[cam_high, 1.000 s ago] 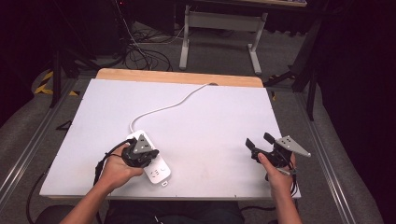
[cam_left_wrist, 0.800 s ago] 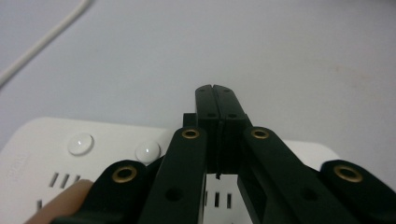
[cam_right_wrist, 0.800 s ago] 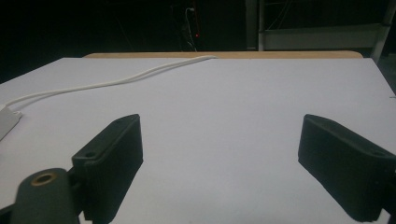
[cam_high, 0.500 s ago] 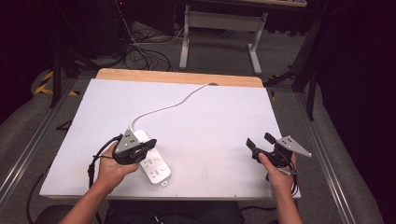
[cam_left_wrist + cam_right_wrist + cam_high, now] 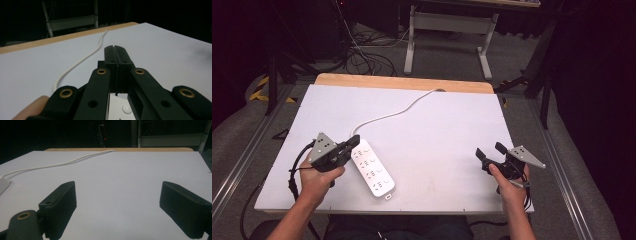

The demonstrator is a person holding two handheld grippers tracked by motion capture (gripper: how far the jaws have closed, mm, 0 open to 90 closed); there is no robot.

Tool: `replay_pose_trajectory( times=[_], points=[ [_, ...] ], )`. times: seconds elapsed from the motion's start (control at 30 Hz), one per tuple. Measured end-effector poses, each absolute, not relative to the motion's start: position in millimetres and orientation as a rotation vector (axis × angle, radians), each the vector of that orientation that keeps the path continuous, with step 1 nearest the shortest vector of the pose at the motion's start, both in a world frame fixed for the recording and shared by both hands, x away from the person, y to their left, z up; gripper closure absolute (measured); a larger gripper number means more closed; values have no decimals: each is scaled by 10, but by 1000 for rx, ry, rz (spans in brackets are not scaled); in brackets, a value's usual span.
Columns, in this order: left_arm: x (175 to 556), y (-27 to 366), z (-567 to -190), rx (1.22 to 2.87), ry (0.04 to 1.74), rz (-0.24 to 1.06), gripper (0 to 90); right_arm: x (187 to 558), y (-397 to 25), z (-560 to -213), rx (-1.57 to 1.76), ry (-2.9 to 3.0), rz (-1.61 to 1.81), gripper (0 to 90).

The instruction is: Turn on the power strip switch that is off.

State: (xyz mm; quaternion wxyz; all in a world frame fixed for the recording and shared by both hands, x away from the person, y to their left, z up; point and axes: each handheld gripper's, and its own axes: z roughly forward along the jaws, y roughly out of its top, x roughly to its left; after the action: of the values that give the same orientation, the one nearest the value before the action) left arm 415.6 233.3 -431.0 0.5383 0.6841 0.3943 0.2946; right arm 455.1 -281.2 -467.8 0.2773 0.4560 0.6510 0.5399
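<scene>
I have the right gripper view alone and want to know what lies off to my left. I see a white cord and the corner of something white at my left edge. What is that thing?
Observer: A white power strip. It lies diagonally near the front edge of the table, and the cord runs from its far end.
Operator: Where is the left gripper?
Observer: In the high view, the left gripper is at the strip's far end, on its left side.
Operator: Is it holding anything?
Observer: No. In the left gripper view its jaws are pressed together with nothing between them.
</scene>
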Motion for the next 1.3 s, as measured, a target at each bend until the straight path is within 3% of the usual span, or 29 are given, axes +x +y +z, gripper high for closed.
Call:
replay_pose_trajectory(
  times=[0.9, 1.17, 1.3],
  points=[
    [4124, 3031, -4241, 1332, 1171, 993, 875, 4559, -2802, -4683, 1221, 1754, 1447, 148],
    [4138, 3069, -4262, 1298, 1214, 1060, 822, 4561, -2806, -4687, 1223, 1754, 1449, 148],
    [4143, 3070, -4259, 1282, 1248, 1054, 721, 4558, -2804, -4685, 1223, 1754, 1450, 148]
  ],
)
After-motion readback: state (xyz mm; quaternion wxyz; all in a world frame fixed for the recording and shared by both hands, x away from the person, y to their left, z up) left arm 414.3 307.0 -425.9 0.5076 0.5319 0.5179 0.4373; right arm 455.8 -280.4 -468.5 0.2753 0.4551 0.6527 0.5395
